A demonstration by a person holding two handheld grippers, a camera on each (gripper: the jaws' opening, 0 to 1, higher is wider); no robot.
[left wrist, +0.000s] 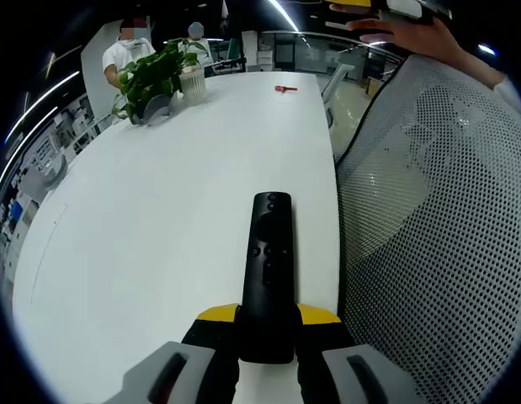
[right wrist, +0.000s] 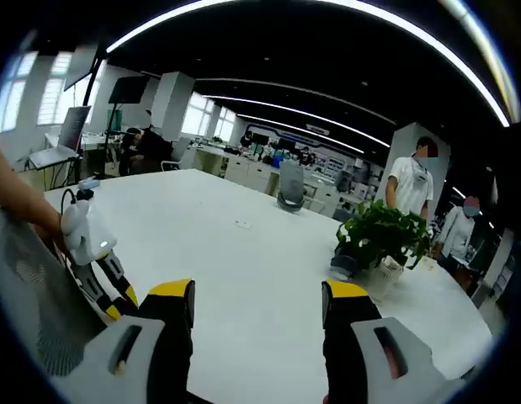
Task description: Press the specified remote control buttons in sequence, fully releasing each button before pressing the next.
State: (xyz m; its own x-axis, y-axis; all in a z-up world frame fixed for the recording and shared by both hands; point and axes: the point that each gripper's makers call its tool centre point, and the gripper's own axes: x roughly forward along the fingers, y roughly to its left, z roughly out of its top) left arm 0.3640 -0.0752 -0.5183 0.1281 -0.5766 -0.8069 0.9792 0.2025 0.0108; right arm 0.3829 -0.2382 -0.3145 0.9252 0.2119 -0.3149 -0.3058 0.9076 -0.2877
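Note:
A long black remote control (left wrist: 268, 269) points away over the white table (left wrist: 159, 219), its near end clamped between the yellow-tipped jaws of my left gripper (left wrist: 267, 324), which is shut on it. Several small buttons show on its upper face. My right gripper (right wrist: 258, 307) hovers above the table (right wrist: 218, 244) with its jaws wide open and nothing between them. In the right gripper view the left gripper (right wrist: 92, 252) shows at the left edge, held by a hand (right wrist: 33, 210).
A potted plant (left wrist: 159, 76) (right wrist: 378, 240) stands at the table's far end, with a small red item (left wrist: 284, 87) nearby. A mesh chair back (left wrist: 445, 219) presses against the table's right side. People stand beyond the plant. A grey chair (right wrist: 289, 189) sits across the table.

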